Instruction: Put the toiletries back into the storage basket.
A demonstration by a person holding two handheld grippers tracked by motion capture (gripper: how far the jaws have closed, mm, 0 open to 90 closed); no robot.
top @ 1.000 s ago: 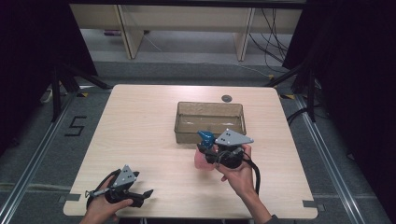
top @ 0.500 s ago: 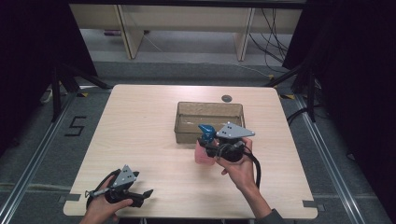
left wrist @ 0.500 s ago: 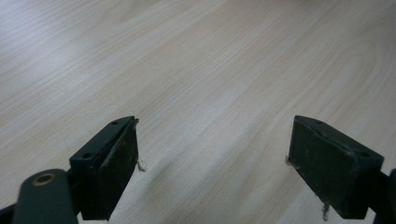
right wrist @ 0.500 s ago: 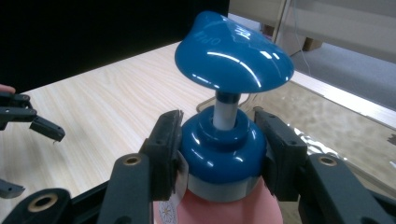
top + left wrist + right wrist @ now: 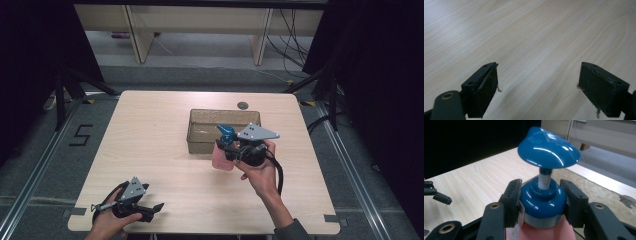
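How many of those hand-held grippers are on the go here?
2. The left hand-held gripper sits low at the table's near edge, jaws open and empty. The right hand-held gripper is clamped on a pink pump bottle beside the bin.

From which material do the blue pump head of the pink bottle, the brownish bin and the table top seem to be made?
Pump head: probably hard glossy plastic; it shows sharp light reflections. Bin: seemingly translucent tinted plastic, since the table grain shows through its wall. Table top: pale wood or a wood-look laminate, matte, with fine straight grain lines; the pictures cannot settle which. The right gripper clamps the bottle's blue collar.
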